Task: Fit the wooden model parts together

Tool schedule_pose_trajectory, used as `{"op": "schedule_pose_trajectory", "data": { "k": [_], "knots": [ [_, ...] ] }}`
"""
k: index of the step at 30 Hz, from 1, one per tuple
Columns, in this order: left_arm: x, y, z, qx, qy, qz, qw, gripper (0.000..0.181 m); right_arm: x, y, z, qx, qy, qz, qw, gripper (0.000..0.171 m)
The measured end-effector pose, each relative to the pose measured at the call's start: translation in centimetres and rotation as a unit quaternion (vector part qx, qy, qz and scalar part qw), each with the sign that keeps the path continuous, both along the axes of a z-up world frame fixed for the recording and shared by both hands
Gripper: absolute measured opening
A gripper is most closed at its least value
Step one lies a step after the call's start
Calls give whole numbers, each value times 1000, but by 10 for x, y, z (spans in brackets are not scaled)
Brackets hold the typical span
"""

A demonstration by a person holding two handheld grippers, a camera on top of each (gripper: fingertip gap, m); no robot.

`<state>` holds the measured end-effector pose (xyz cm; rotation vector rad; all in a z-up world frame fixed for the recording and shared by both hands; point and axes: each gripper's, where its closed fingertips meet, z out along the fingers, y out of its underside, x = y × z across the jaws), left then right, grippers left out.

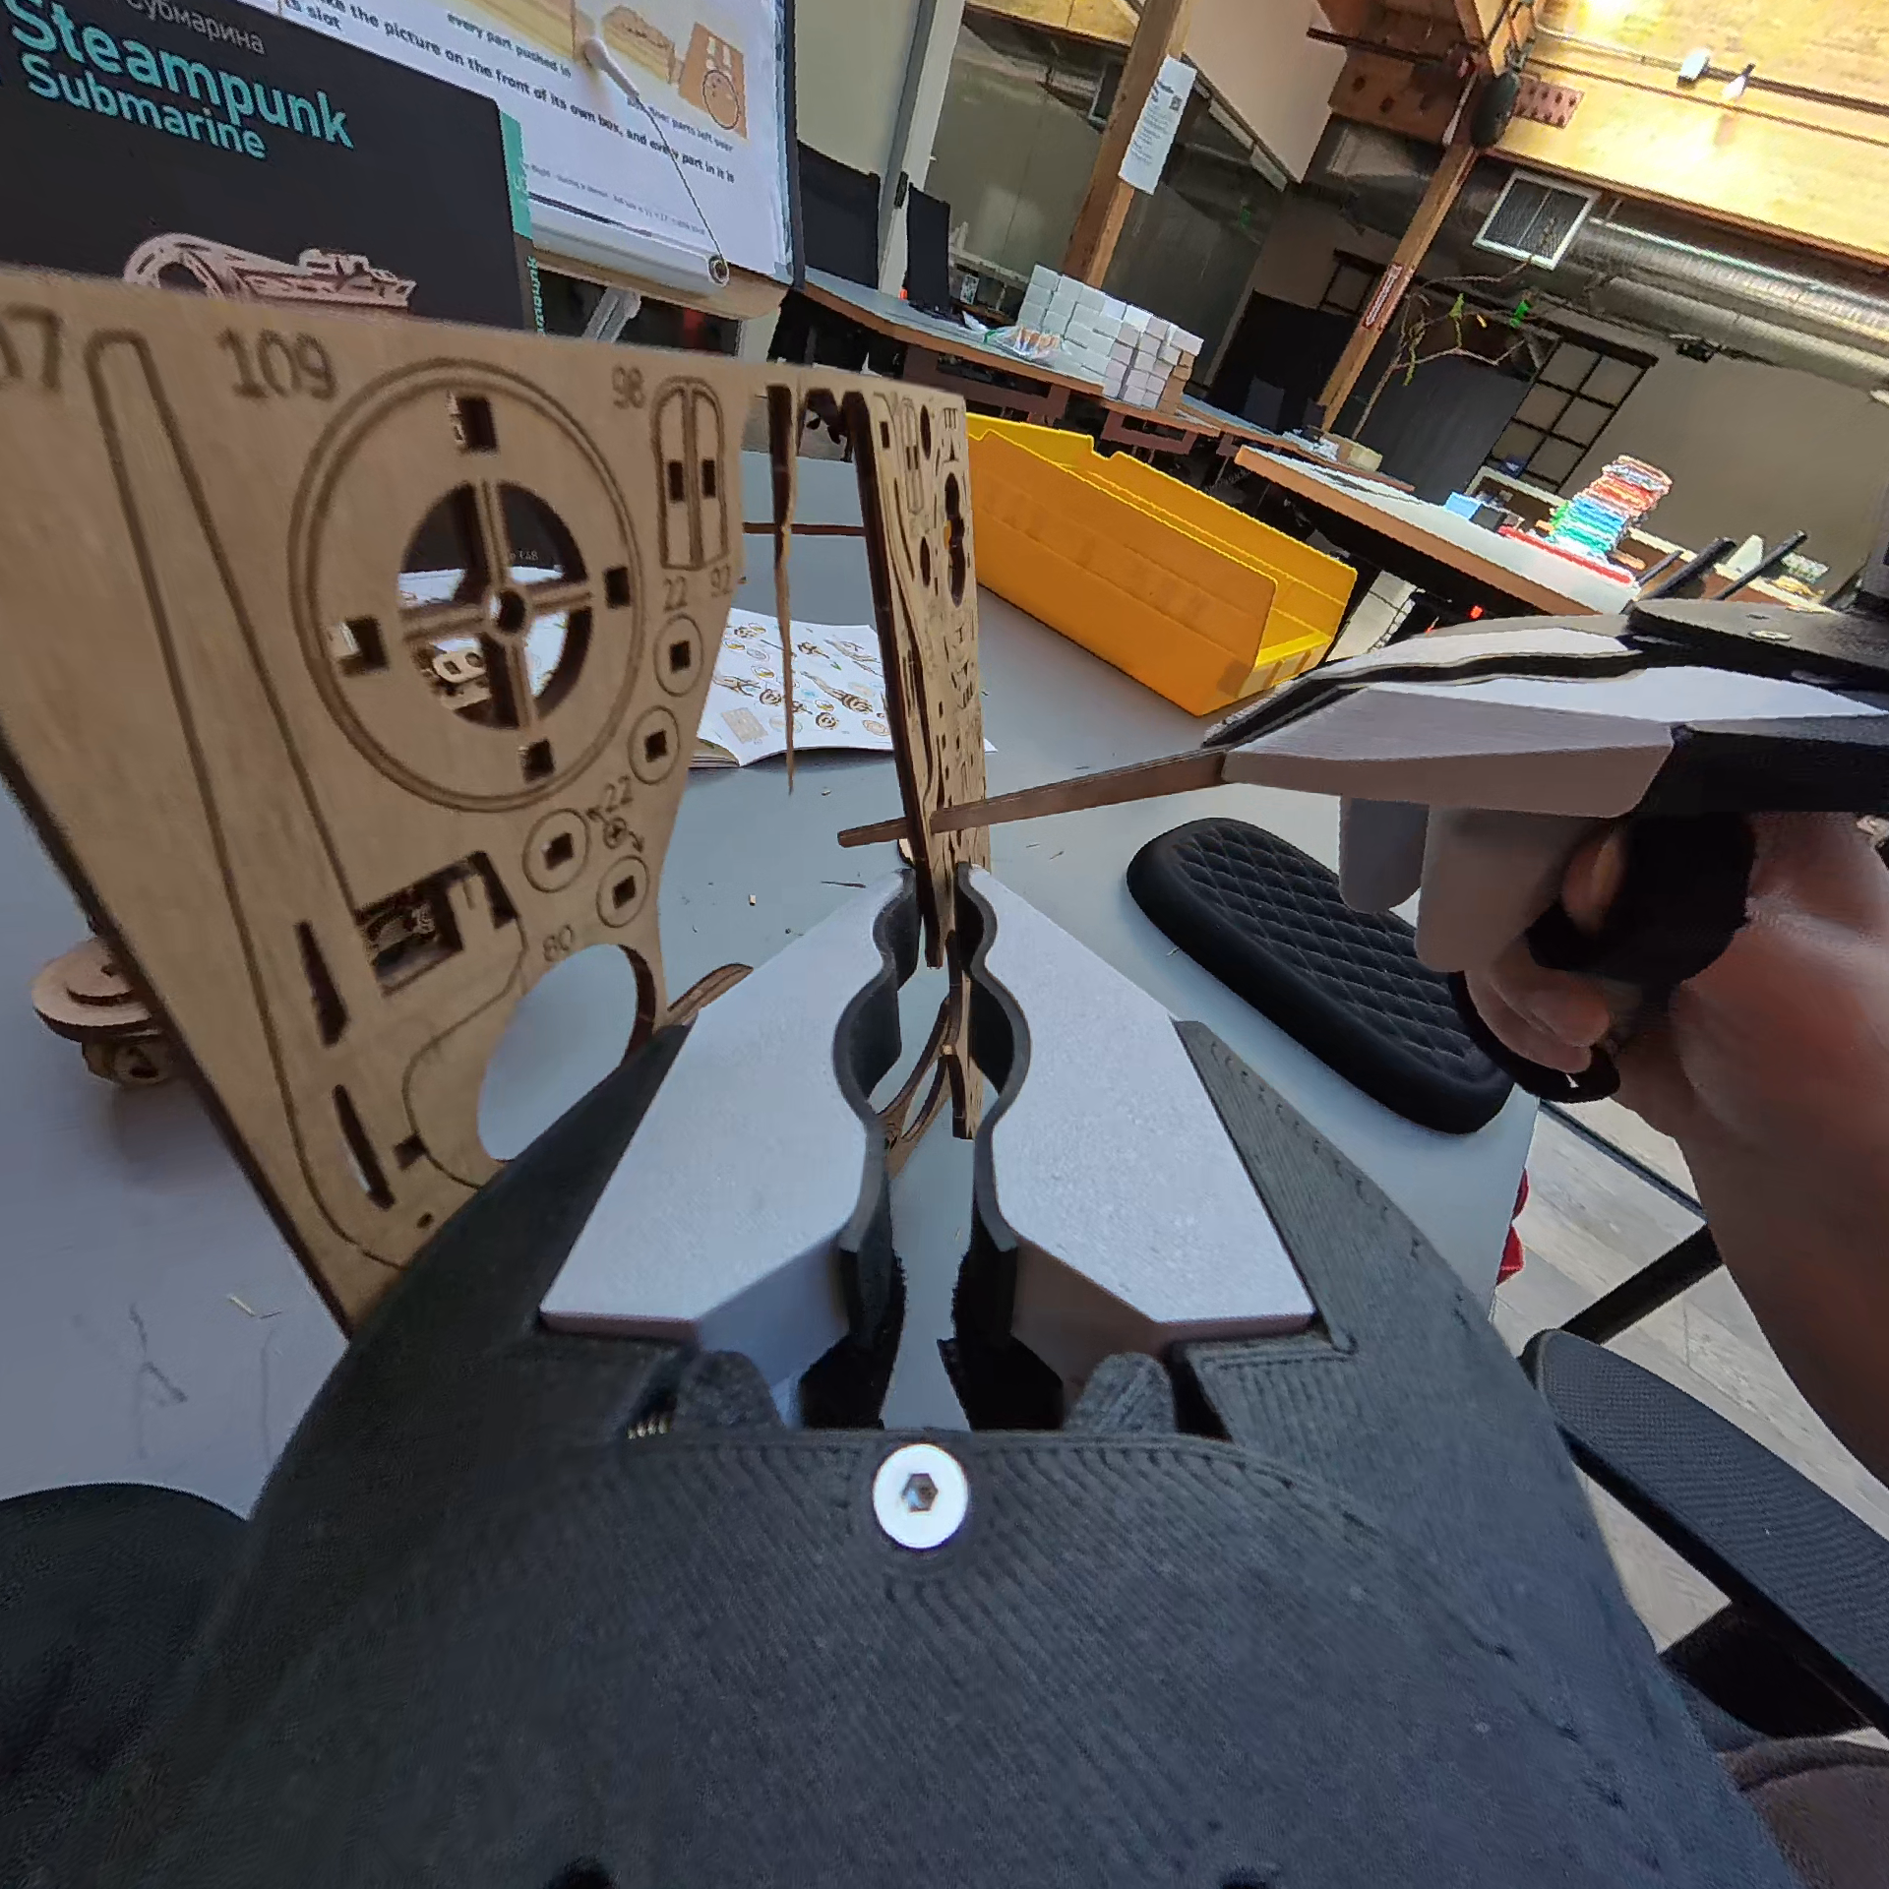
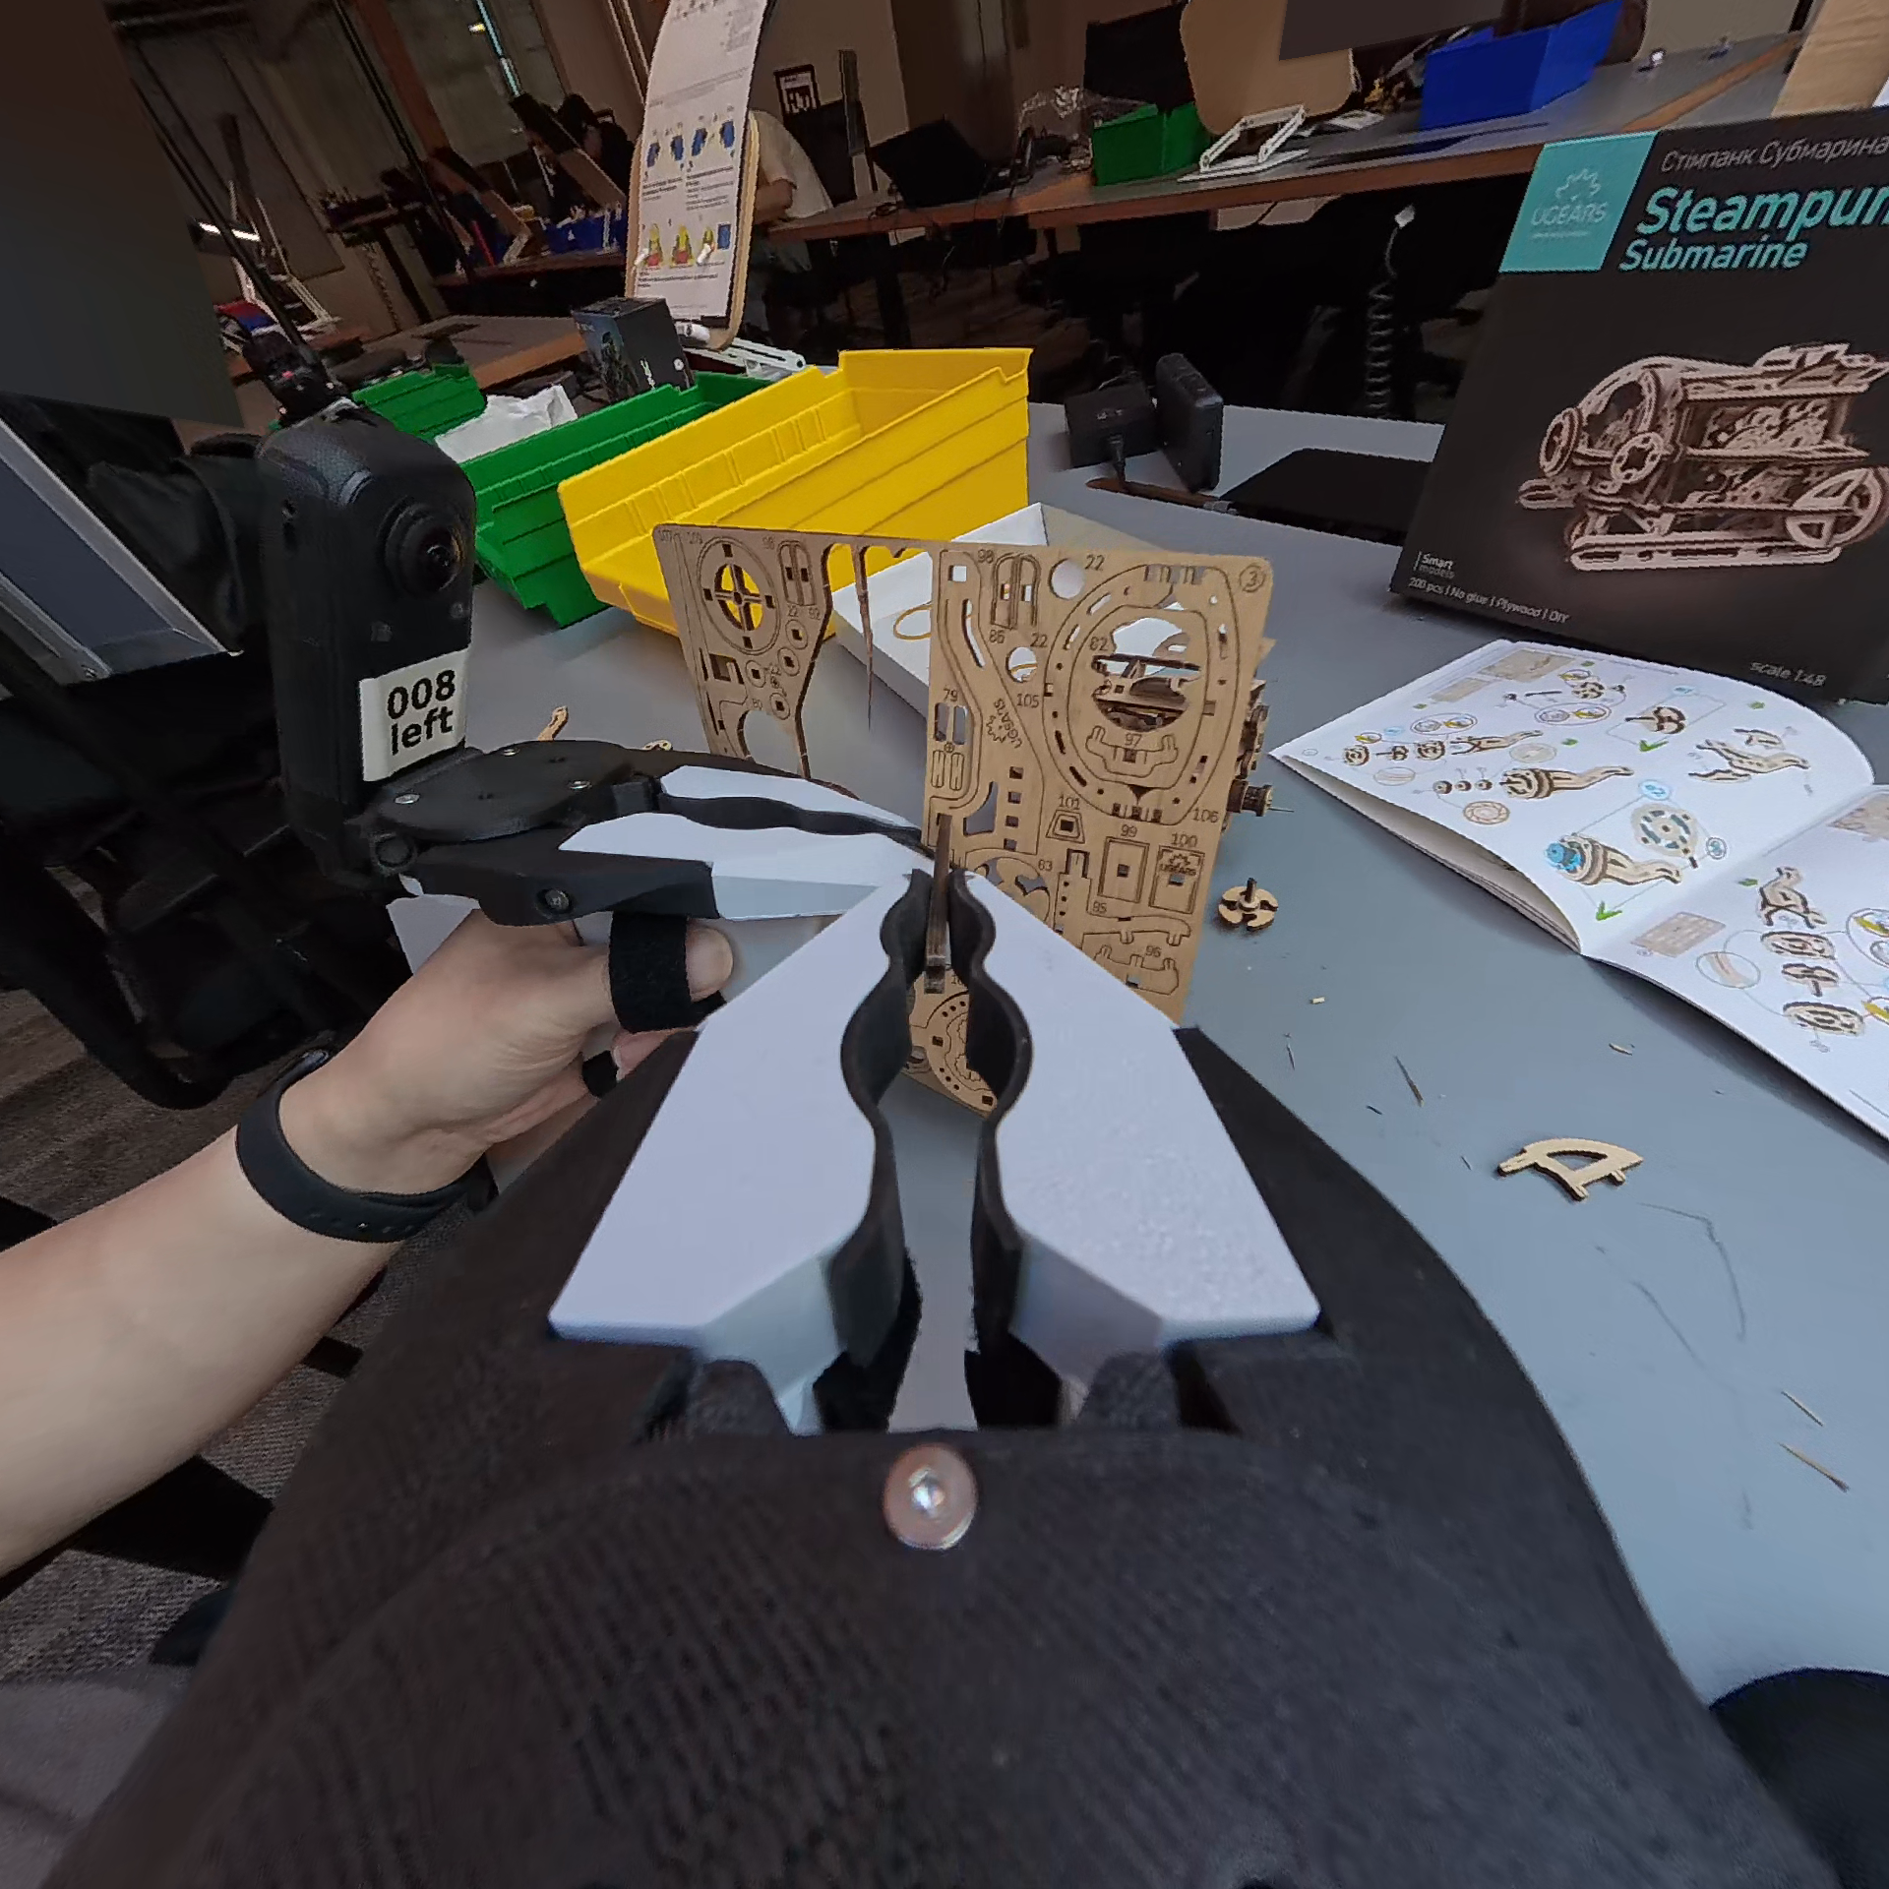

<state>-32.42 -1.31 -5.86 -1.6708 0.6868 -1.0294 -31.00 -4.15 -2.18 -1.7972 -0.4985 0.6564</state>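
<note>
The left gripper [image 1: 935,900] pinches the upright plywood parts sheet [image 2: 1099,777] by its near edge. The right gripper [image 2: 935,900] pinches a thin wooden stick [image 1: 1073,802] crossing that edge; bare grey table [image 2: 1533,1329] lies alongside.

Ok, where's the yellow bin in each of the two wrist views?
Left wrist view: the yellow bin sits right of centre in the upper half, behind the upright wooden sheet.
Right wrist view: the yellow bin is upper centre-left, beside a green bin.
Shared landmark: the wooden sheet standing before it.
</note>
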Motion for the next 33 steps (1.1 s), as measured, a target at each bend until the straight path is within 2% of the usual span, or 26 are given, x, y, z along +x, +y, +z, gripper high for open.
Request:
{"op": "schedule_pose_trajectory", "data": {
  "k": [1, 17, 33],
  "knots": [
    [0, 0, 0, 5, 2, -2, 1000, 3, 0, 0, 0, 0, -1, 1, 1000, 1],
    [-3, -5, -4, 28, 16, -21, 999, 3, 0, -1, -1, 19, -10, 7, 1000, 1],
    [-3, -6, -1, 29, -16, -17, 999, 2, 3, -2, -1, 11, 16, 19, 1000, 2]
  ]
}}
